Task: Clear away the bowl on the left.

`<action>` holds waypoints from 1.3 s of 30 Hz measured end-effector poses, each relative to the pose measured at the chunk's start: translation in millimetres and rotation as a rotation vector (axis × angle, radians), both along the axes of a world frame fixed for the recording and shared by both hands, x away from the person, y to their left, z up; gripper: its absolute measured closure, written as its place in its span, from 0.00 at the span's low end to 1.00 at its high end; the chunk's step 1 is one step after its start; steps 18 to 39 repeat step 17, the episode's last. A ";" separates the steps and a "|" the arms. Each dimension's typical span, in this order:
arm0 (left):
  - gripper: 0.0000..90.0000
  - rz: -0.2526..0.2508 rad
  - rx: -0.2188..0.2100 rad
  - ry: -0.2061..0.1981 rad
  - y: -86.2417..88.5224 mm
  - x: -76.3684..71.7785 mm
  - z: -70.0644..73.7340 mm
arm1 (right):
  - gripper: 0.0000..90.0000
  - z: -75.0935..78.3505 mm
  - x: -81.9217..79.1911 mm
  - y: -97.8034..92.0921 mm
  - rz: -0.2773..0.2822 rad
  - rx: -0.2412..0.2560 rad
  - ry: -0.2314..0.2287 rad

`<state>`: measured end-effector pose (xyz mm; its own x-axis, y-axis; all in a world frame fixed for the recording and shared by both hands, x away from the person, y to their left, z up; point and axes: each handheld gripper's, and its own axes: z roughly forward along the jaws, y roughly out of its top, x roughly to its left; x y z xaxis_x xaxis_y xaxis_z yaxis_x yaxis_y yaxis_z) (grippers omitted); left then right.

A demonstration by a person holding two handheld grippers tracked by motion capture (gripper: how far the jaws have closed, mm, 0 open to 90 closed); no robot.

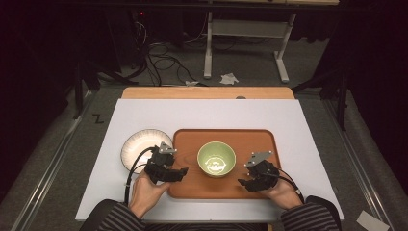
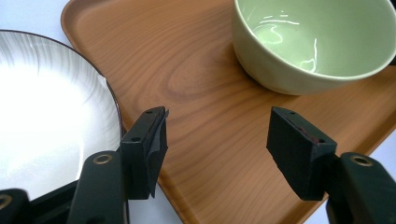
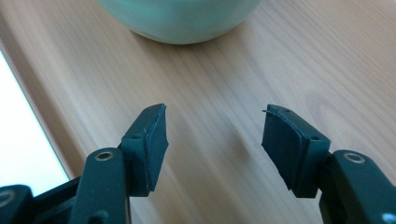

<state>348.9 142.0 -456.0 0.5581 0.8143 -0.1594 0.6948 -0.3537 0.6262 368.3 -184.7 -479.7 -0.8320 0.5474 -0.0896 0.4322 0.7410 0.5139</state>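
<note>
2 grippers hover over a wooden tray (image 1: pixel 269 144) that lies on a white worktop (image 1: pixel 202 113), near its front edge. The left gripper (image 1: pixel 180 172) sits above the tray's left edge, its jaws spread wide with nothing between them; in the left gripper view (image 2: pixel 217 135) they straddle bare wood just inside that edge. The right gripper (image 1: pixel 244 182) hangs over the tray's front right part, jaws equally wide apart and holding nothing, and the right gripper view (image 3: pixel 212 130) shows only wood grain between them. 1 green bowl (image 1: pixel 216 159) stands upright and empty near the middle of the tray, between the 2 grippers and touching neither; both gripper views have it (image 2: pixel 313 42) just ahead of the jaws (image 3: pixel 180 18). 1 white plate (image 1: pixel 137 147) with a dark rim rests on the worktop, right against the tray's left edge, beside the left gripper (image 2: pixel 51 112).
</note>
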 end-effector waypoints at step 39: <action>0.44 -0.011 0.024 0.050 -1.0 6.0 -3.8 | 0.47 1.3 1.3 -2.9 -0.001 0.001 0.003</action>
